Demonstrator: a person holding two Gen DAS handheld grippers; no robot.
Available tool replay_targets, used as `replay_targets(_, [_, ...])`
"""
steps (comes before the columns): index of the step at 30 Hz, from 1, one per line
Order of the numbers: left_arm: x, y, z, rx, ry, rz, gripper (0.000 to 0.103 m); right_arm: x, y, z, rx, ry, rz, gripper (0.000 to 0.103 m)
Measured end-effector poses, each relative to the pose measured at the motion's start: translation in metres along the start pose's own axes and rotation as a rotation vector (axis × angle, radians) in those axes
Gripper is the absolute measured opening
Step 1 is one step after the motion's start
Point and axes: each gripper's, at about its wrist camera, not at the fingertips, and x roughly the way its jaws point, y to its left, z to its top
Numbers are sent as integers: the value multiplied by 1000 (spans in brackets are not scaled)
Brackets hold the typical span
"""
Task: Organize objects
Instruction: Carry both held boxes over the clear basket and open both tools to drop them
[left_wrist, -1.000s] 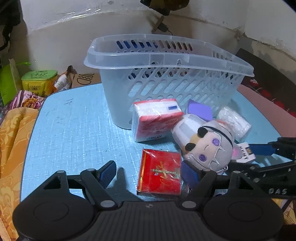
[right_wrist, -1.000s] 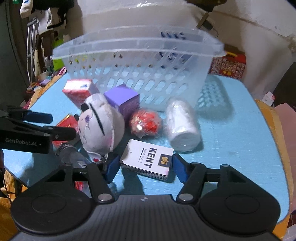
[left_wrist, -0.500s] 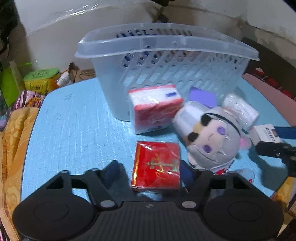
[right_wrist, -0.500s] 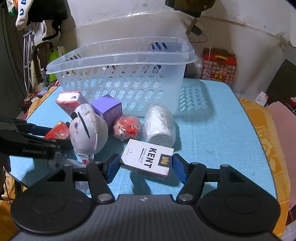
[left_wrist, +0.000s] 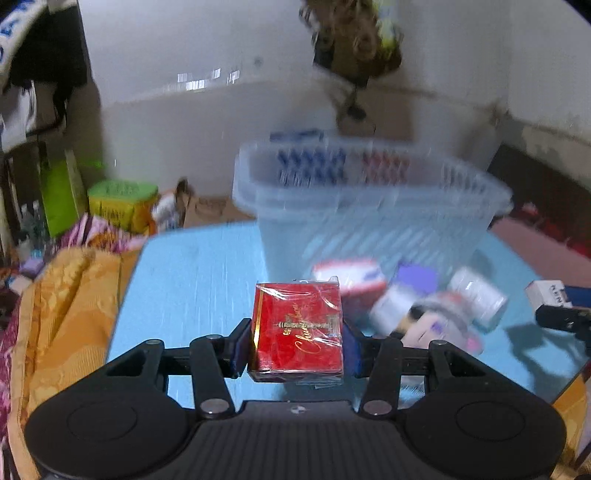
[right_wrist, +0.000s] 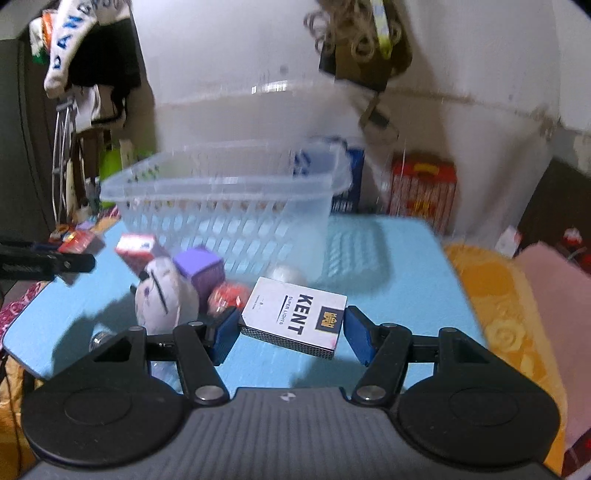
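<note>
My left gripper (left_wrist: 297, 347) is shut on a red cigarette pack (left_wrist: 297, 332) with gold script, held clear of the blue table (left_wrist: 192, 280). My right gripper (right_wrist: 290, 336) is shut on a white KENT pack (right_wrist: 295, 317), also lifted off the table. Ahead of both stands a clear slotted basket (left_wrist: 369, 206) (right_wrist: 229, 206). In front of it lie a plush toy (right_wrist: 159, 295), a purple box (right_wrist: 201, 269), a red-and-white tissue pack (left_wrist: 347, 280), a white roll (left_wrist: 476, 295) and a red ball (right_wrist: 225, 295). The left wrist view is blurred.
Orange cloth (left_wrist: 66, 314) (right_wrist: 498, 295) drapes past both side edges of the table. A green tin (left_wrist: 122, 201) sits behind the table's left corner, and a red patterned box (right_wrist: 423, 192) stands behind its right. Clothes hang at the far left.
The left gripper's jaws closed on the red pack and lifted it off the table. The right gripper rose and drew back from the basket with the KENT pack.
</note>
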Motion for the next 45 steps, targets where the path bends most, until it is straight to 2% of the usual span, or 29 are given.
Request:
replay_targets(5, [-27, -15, 8, 10, -129, -35, 53, -12, -2, 2, -13, -96, -1, 65])
replay_targets(11, [-42, -27, 9, 30, -198, -39, 53, -33, 4, 12, -25, -227, 21, 65])
replay_targets(15, [-48, -29, 22, 13, -233, -53, 53, -34, 9, 37, -33, -284, 61, 65])
replay_targets(18, [-41, -31, 45, 8, -248, -64, 53, -23, 17, 69, -77, -313, 50, 65])
replay_targets(23, [-6, -29, 99, -31, -240, -67, 53, 21, 27, 131, -105, -290, 54, 65])
replay_targets(25, [14, -24, 115, -57, -231, -64, 53, 40, 25, 140, -103, -256, 54, 65])
replay_targets(30, [56, -12, 123, -102, -185, -76, 53, 68, -2, 126, 19, -242, 113, 65])
replay_targets(34, [66, -14, 113, -88, -177, -63, 53, 76, -6, 115, -4, -200, 81, 65])
replay_targets(37, [71, -12, 110, -99, -162, -68, 53, 77, -14, 113, 38, -166, 108, 65])
replay_targets(42, [73, -21, 110, -69, -167, -26, 53, 82, -4, 112, -37, -154, 59, 65])
replay_targets(45, [76, -24, 111, -78, -157, -30, 53, 84, -2, 113, -49, -153, 60, 65])
